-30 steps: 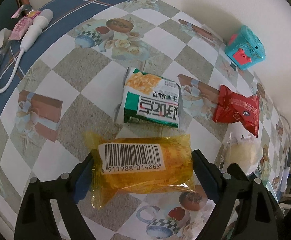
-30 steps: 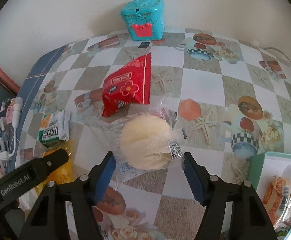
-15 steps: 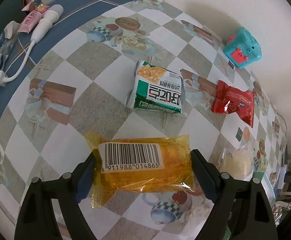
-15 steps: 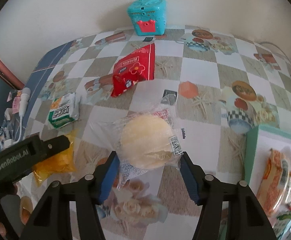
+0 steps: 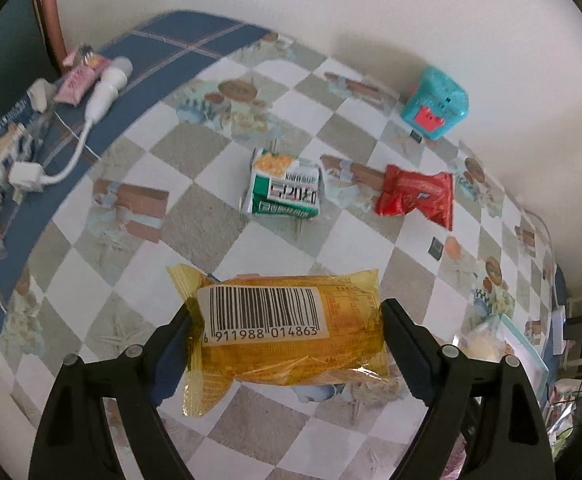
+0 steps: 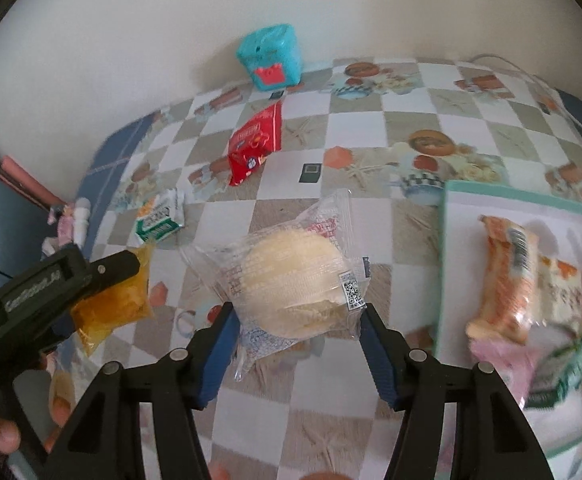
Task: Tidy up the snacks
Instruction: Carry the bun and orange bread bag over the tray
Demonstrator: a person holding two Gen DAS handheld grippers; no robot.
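Snacks first: we've got the yellow pack (image 5: 287, 332) clamped in left gripper (image 5: 285, 344), and the clear-wrapped bun (image 6: 295, 276) clamped in right gripper (image 6: 297, 340), both up off the table (image 5: 195, 216). Both look light, soft, w/ slick film, so we grip mid-body, gently. Vs 1 s ago: both lifted, and the tray (image 6: 447, 240) is now close on the right.

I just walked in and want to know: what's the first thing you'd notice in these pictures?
Two snacks held up over the checkered tablecloth: the left hand-held gripper squeezes a yellow packet with a big barcode, and the right hand-held gripper squeezes a round pale bun in clear wrap. Next, the bright teal box by the wall, and a tray of snacks at the right.
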